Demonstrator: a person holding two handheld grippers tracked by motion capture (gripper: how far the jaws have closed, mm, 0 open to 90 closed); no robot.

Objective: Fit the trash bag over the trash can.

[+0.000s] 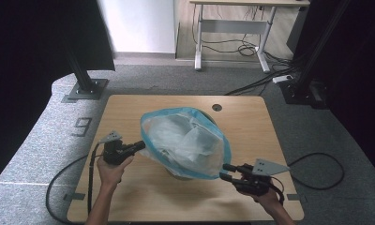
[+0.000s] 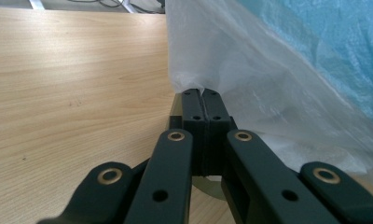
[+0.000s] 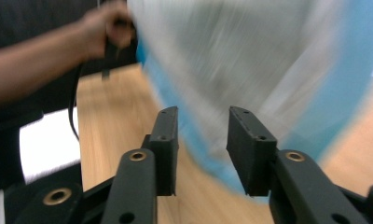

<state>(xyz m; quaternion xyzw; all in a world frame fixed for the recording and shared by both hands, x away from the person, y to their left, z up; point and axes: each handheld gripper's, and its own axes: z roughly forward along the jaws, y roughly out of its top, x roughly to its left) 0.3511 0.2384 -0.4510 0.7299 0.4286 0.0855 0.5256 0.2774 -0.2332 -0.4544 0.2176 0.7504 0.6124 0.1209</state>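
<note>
Gripping the left rim of the plastic bag (image 1: 185, 143) with the left gripper (image 1: 139, 146), jaws pressed fully together on a pinch of thin white film, as seen close up in the left gripper view (image 2: 203, 95). Sitting at the middle of the wooden table (image 1: 129, 108), the bag, mouth gaping wide and tilted toward the near side, rim edged in light blue, walls translucent white and crinkled, paler folds bunching inside. Standing up off the tabletop rather than lying flat, something round and dark barely showing beneath its near edge, too hidden to tell. Hovering at the bag's near right corner, the right gripper (image 1: 226, 171), jaws parted about halfway with nothing clamped between them; in the right gripper view (image 3: 203, 140), blurred blue-edged film lying just beyond the open gap.
</note>
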